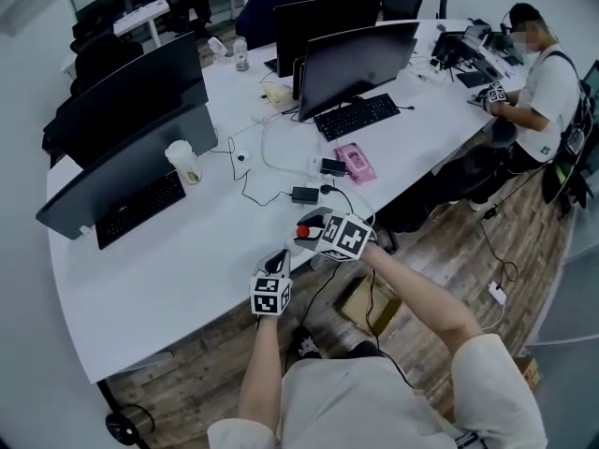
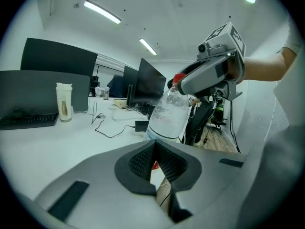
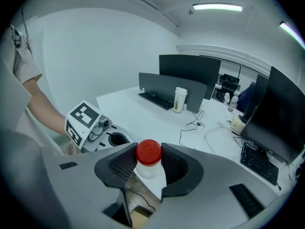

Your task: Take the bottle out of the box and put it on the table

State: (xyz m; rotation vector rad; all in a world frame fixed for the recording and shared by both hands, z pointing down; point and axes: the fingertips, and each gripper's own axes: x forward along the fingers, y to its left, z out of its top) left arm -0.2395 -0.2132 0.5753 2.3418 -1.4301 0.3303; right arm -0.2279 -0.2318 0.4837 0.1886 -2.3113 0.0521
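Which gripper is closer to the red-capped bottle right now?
Right. The right gripper grips the bottle at the neck under its red cap; the left gripper sits beside it, apart from the bottle, with nothing between its jaws.

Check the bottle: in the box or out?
Out. The right gripper grips the bottle below its red cap, in the air by the table edge; the box sits on the floor beneath.

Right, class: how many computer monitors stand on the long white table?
4. At the left end, the left front monitor and left rear monitor; near the middle, the middle front monitor and middle rear monitor. Clutter at the table's right end may hide more.
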